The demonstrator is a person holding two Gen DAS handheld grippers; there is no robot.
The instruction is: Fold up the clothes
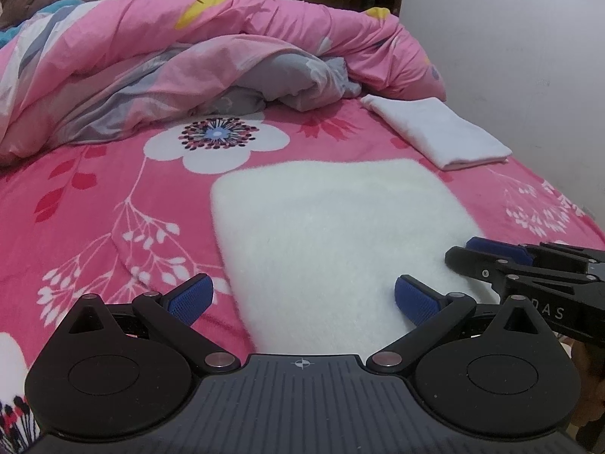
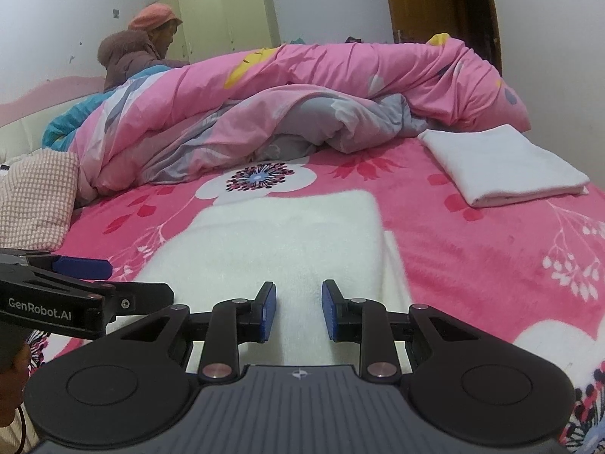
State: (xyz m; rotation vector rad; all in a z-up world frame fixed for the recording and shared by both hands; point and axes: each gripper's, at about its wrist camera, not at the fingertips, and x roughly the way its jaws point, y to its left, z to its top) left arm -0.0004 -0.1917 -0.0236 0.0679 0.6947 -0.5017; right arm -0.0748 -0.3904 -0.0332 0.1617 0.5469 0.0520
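A white fluffy garment (image 1: 332,234) (image 2: 280,242) lies flat on the pink flowered bed sheet (image 1: 113,196) (image 2: 472,265), straight in front of both grippers. My left gripper (image 1: 302,295) is wide open at the garment's near left corner, with one pad over the sheet and one over the fleece. It also shows at the left edge of the right wrist view (image 2: 140,278). My right gripper (image 2: 298,310) hovers over the near part of the garment with a narrow gap between its pads and fleece showing through it. In the left wrist view the right gripper (image 1: 458,250) sits over the garment's right edge.
A folded white cloth (image 1: 435,132) (image 2: 503,162) lies at the far right of the bed. A bunched pink duvet (image 1: 227,56) (image 2: 302,87) fills the far side. A checked pink pillow (image 2: 34,196) lies at left. A person (image 2: 143,49) sits behind the duvet. A wall runs along the right.
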